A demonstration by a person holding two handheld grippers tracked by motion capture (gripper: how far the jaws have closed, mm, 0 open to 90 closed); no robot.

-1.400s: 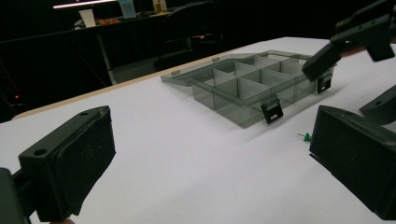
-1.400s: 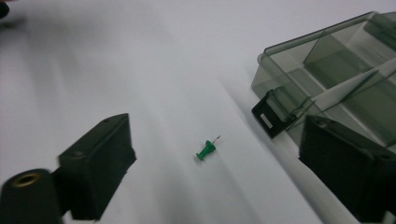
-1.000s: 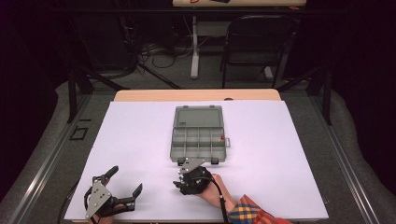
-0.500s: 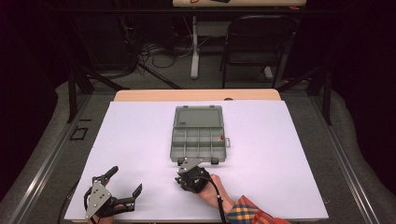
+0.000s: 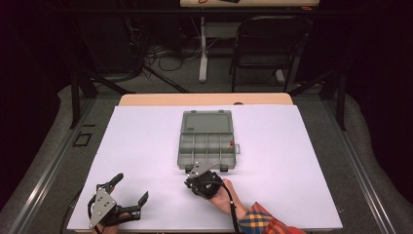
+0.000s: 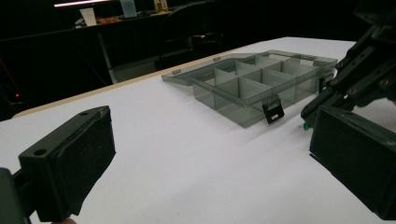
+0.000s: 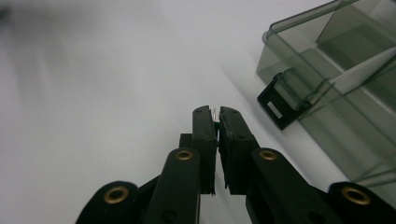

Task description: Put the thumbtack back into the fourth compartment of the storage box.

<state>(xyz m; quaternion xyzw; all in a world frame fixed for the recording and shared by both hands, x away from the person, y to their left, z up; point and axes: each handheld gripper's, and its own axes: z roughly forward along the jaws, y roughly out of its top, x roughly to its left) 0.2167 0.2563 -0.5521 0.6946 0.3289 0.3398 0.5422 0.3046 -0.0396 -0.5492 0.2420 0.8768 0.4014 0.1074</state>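
At the lower left of the high view, the left gripper (image 5: 130, 195) lies low near the front edge of the white table (image 5: 292, 161), its jaws spread wide with nothing between them. A grey three-cornered plate sits on top of it. In the left gripper view the two black pads stand far apart, one at the lower left and one at the right edge of the frame, with bare table surface between them.

Toward the middle of the high view, a grey see-through plastic box (image 5: 206, 141) lies open on the table, its lid folded back flat toward the far side and its tray split into small compartments. A small red piece (image 5: 232, 144) sits in a compartment near the box's right edge. In the left gripper view the box (image 6: 252, 86) stands in the upper middle, with a black latch (image 6: 273, 112) hanging from its near wall.

Just below the box in the high view, the right gripper (image 5: 195, 178) is held by a hand (image 5: 225, 194) whose plaid sleeve (image 5: 260, 222) enters from the bottom edge. In the right gripper view its jaws are pressed nearly together, pinching a tiny green thing (image 7: 216, 123) at the tips; what it is cannot be told. The box corner and a latch (image 7: 280, 105) fill the upper right of that view, near the tips but apart from them.
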